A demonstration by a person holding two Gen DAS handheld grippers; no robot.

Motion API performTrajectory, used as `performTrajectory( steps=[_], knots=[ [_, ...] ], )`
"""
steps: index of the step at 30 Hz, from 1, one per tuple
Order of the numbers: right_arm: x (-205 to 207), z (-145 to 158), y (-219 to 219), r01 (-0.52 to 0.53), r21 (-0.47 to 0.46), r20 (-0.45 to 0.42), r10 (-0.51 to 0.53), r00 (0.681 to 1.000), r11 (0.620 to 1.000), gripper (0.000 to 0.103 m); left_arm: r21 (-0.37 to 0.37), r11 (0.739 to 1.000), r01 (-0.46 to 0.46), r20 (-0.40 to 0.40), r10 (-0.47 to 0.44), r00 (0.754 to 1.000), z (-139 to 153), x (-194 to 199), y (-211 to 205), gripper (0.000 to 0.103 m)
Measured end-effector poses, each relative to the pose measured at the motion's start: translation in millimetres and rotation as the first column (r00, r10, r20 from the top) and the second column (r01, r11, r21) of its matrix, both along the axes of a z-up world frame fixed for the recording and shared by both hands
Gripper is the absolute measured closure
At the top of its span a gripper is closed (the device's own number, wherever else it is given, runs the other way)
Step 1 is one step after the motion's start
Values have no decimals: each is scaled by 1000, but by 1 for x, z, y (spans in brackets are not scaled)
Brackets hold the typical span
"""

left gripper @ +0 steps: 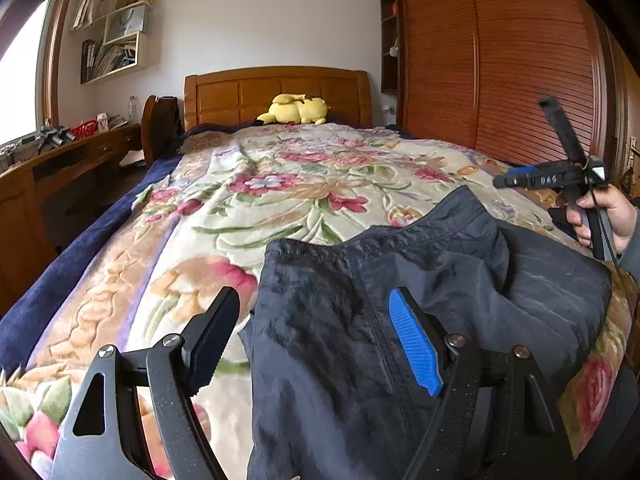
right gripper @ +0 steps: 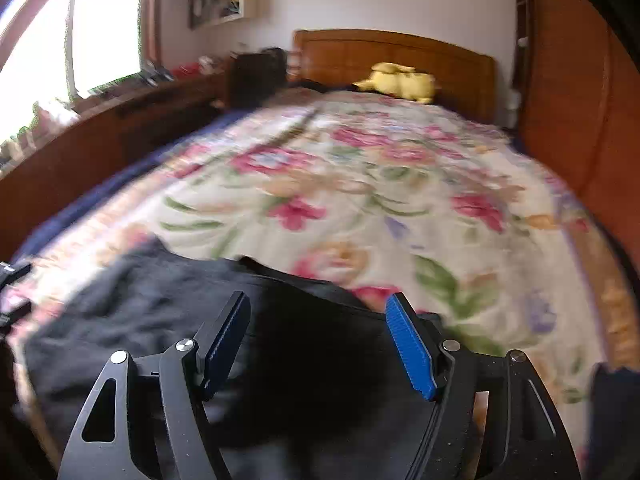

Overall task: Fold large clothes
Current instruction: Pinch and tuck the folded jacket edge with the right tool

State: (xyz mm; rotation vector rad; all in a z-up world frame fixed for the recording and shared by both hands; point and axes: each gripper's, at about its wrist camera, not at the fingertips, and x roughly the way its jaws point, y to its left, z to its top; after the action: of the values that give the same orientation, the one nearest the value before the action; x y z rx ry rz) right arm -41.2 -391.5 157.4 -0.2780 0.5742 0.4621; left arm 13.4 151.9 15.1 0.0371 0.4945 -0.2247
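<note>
A dark navy garment (left gripper: 400, 300) lies bunched on the floral blanket (left gripper: 240, 208) at the near end of the bed. My left gripper (left gripper: 316, 312) is open, its fingers astride the garment's left part, holding nothing. The right gripper (left gripper: 520, 178) shows at the right in the left wrist view, held in a hand above the garment's right edge. In the blurred right wrist view the right gripper (right gripper: 318, 320) is open and empty above the dark garment (right gripper: 200, 320).
A yellow plush toy (left gripper: 296, 110) lies by the wooden headboard (left gripper: 276, 88). A wooden desk (left gripper: 60, 168) with clutter runs along the left side. A brown wardrobe (left gripper: 500, 60) stands to the right. Shelves (left gripper: 116, 40) hang on the wall.
</note>
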Motion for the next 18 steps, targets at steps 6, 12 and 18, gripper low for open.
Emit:
performTrajectory(
  steps=[6, 12, 18],
  knots=[
    [66, -52, -35, 168, -86, -171, -181, 969, 982, 31, -7, 1000, -22, -30, 22, 999, -11, 6, 10, 25],
    [117, -80, -38, 155, -38, -318, -159, 935, 987, 54, 8, 999, -35, -45, 36, 998, -18, 8, 17, 25],
    [79, -46, -51, 149, -59, -97, -154, 983, 987, 97, 0, 999, -43, -54, 43, 998, -20, 7, 23, 25]
  ],
)
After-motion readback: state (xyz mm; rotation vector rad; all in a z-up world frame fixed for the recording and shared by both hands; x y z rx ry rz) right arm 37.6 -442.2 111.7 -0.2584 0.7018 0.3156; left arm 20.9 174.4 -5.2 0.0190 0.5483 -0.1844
